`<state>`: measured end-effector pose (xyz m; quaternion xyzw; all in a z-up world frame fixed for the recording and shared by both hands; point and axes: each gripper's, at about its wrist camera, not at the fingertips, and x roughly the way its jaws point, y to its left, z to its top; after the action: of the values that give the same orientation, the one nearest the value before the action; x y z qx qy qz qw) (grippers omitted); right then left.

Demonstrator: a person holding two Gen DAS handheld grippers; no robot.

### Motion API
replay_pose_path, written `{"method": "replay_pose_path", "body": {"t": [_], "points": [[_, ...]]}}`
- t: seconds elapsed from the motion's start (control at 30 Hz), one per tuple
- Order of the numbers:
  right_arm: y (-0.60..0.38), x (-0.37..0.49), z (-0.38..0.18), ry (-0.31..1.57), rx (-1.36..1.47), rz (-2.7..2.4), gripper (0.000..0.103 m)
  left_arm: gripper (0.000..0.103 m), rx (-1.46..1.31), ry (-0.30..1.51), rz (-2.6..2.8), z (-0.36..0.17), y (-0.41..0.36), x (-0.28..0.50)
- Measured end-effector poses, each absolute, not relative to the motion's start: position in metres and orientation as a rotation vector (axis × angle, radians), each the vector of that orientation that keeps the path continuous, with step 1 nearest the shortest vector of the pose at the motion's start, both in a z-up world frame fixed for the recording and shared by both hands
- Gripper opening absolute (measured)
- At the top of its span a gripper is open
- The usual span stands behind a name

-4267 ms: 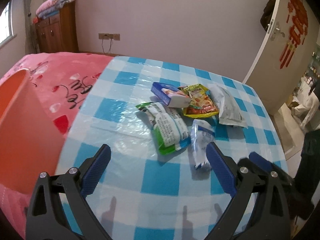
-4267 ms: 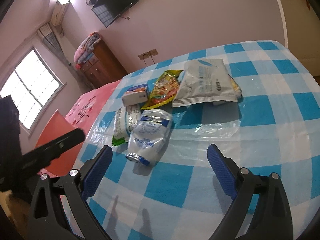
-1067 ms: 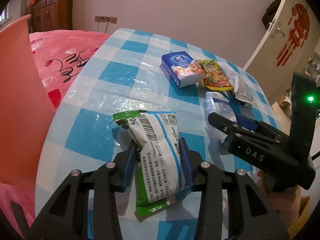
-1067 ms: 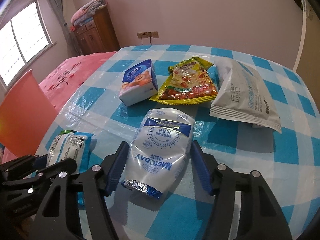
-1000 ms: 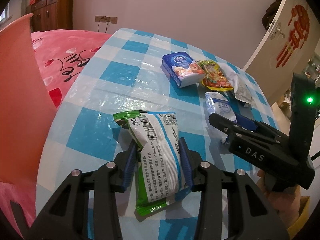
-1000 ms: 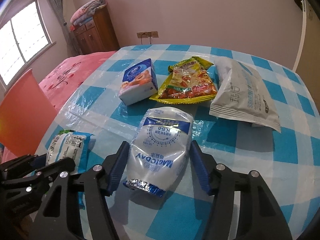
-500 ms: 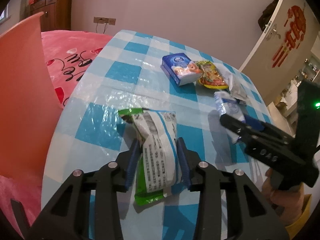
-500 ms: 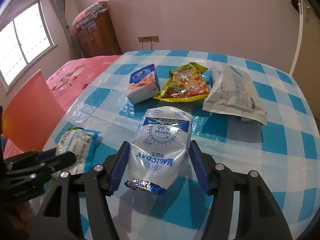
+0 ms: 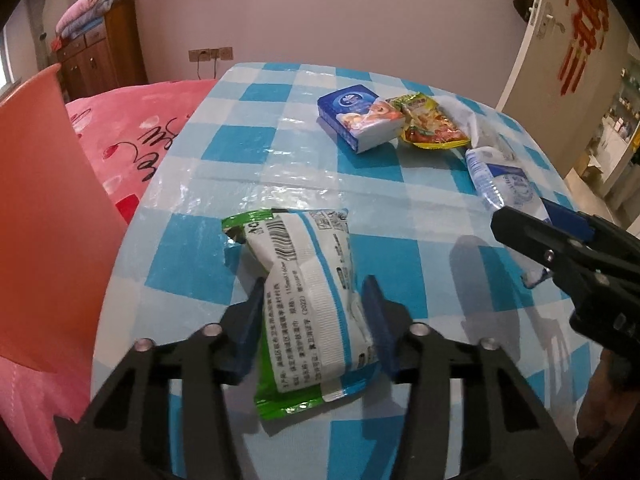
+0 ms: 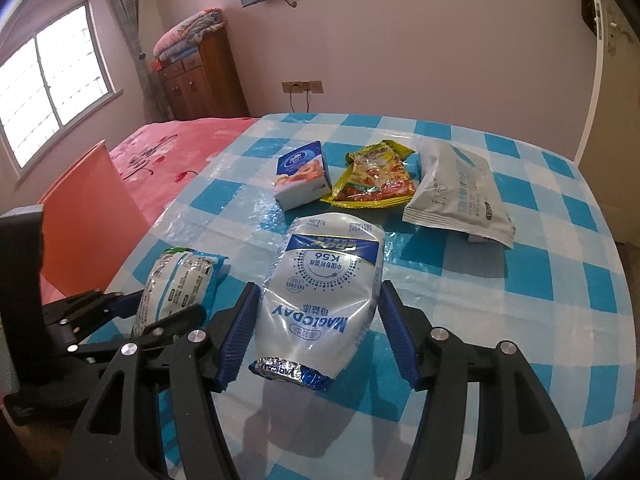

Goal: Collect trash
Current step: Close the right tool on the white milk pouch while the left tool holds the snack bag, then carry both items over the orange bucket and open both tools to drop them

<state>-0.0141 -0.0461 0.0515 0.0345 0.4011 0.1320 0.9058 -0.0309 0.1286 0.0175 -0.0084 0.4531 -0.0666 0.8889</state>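
- Left gripper [image 9: 314, 320]: jaws opening, green-and-white packet [image 9: 310, 300] still pressed between its pads, lifted over the checked worktop [image 9: 280, 152]
- Right gripper [image 10: 318, 332]: clamped on the silver-blue pouch [image 10: 324, 292], raised above the worktop
- Orange bin [image 9: 44, 220] stands left, beside the worktop

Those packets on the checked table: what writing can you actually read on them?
"MAGICDAY", "K56" and "FAT-FREE": silver pouch held in the right gripper.
Green-edged packet between the opening left gripper jaws: barcode, print too small.
Blue box, yellow packet, grey bag: unreadable.
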Motion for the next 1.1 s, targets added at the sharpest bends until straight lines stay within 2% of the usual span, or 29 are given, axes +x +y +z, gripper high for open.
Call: {"method": "replay_pose_path", "body": {"t": [0.27, 0.6, 1.1], "points": [[-0.048, -0.022, 0.06, 0.827, 0.102, 0.285, 0.061, 0.039, -0.017, 0.916, -0.143, 0.023, 0.13, -0.037], [-0.036, -0.026, 0.077, 0.813, 0.105, 0.316, 0.061, 0.039, -0.056, 0.831, -0.16, 0.055, 0.143, -0.05], [0.029, -0.017, 0.132, 0.773, 0.093, 0.494, 0.061, 0.039, -0.118, 0.627, -0.09, 0.143, 0.209, -0.068]]}}
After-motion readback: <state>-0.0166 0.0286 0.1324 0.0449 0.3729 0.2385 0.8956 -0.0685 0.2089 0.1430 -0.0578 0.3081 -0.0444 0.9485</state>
